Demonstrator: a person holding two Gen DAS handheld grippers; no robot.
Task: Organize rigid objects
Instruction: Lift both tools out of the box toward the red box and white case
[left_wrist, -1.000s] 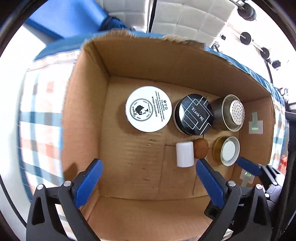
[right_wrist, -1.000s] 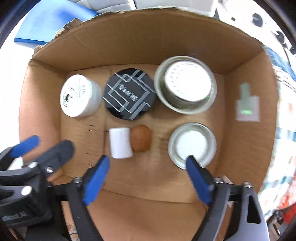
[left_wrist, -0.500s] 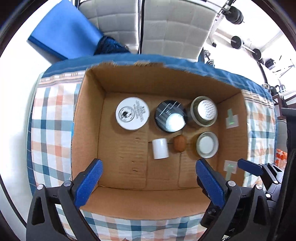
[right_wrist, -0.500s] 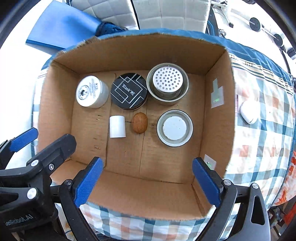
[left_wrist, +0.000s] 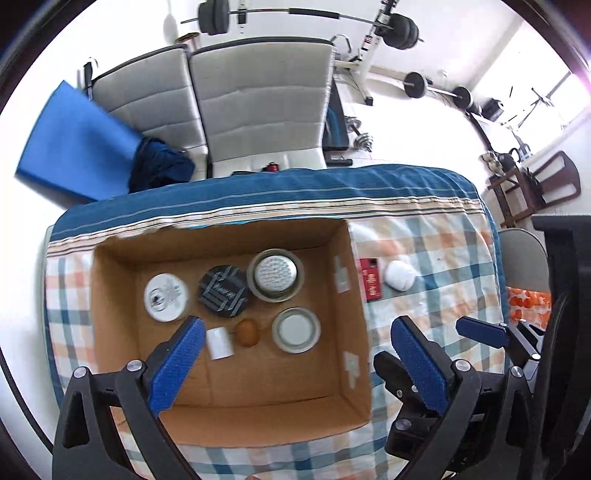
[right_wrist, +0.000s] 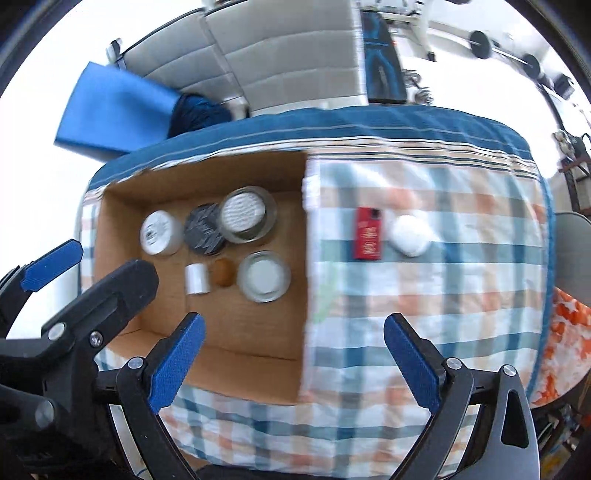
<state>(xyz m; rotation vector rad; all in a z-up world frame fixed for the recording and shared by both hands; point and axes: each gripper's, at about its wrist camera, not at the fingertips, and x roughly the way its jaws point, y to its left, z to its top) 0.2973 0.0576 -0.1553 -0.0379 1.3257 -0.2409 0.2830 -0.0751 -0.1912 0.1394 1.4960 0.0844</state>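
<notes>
Nearest: left tongs (left_wrist: 295, 363) spread wide and empty, hovering over the near right part of the cardboard box (left_wrist: 229, 413); right tongs (right_wrist: 293, 363) likewise released, gripping nothing, above the box's near right corner and the checked cloth (right_wrist: 406, 295).

Inside the box, near row, left to right: small white cylinder (left_wrist: 219, 343) lying on its side, brown egg-shaped piece (left_wrist: 246, 332) just beside it, round tin with white top (left_wrist: 296, 330) nearer the box's right wall.

Far row in the box: white cream jar (left_wrist: 166, 297), black patterned tin (left_wrist: 222, 291) touching or nearly touching it (blur hides which), metal cup with perforated lid (left_wrist: 275, 275).

Outside the box, past its right wall on the cloth: red flat pack (right_wrist: 368, 233), then a white rounded case (right_wrist: 410, 235) just beside that.

Beyond the box's far wall: grey cushioned seat (left_wrist: 255, 99), blue mat (left_wrist: 74, 144).
</notes>
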